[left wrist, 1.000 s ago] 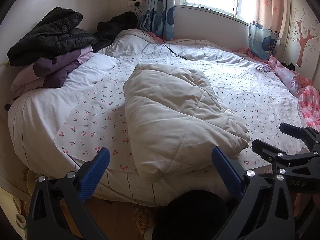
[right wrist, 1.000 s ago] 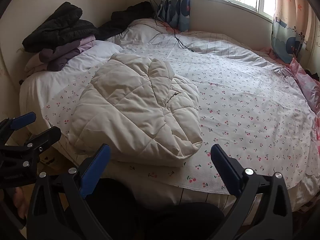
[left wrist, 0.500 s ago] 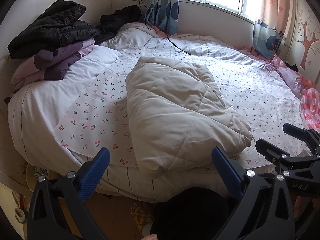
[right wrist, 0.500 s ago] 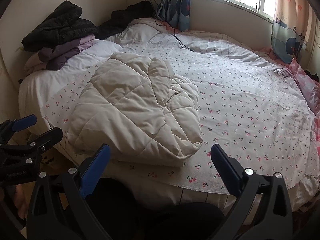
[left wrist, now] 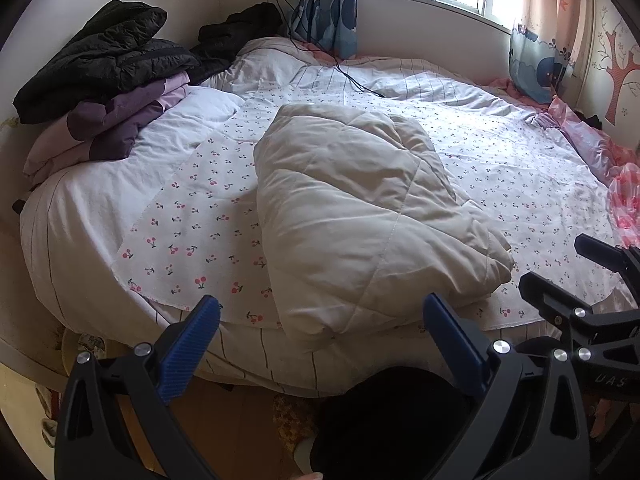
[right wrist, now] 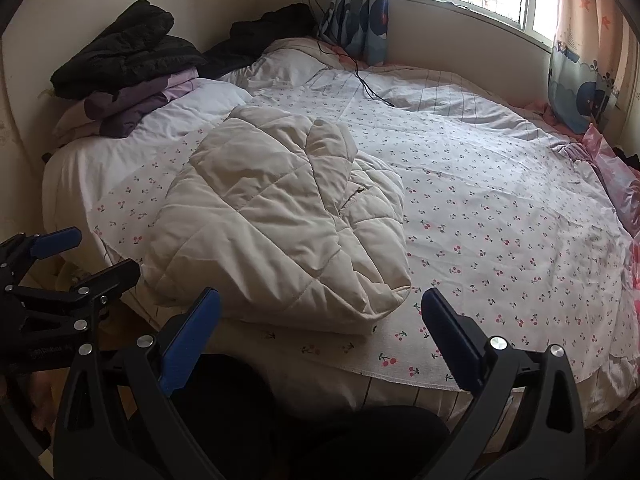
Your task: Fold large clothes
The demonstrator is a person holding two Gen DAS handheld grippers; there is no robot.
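Fingers [left wrist: 188,356] of left gripper [left wrist: 320,344] spread wide apart, blue pads facing each other, gripping nothing, held off the near edge of the bed [left wrist: 80,216]. Same for right gripper [right wrist: 320,340]: two blue-padded fingers [right wrist: 452,340] parted, nothing between them.

Left to right on the bed: one stack of folded clothes [left wrist: 104,92], black puffer on top, purple and lilac layers beneath; one more black garment [left wrist: 236,36] near the wall socket; one cream quilted jacket [left wrist: 360,216] folded into a bundle, lying near the front edge on the cherry-print sheet [left wrist: 192,220]; one black cable [left wrist: 352,80] trailing across the covers; pink bedding [left wrist: 592,148] at far right.

Compared with a second ago: left view shifted slightly closer and upward, jacket unmoved, both pairs of fingers just as wide.

Left wrist view only: right gripper seen from the side at lower right, plus red tree wall decal [left wrist: 620,76]. Right wrist view only: left gripper [right wrist: 80,256] from the side at lower left, and jacket's stitched pocket seam [right wrist: 354,200].
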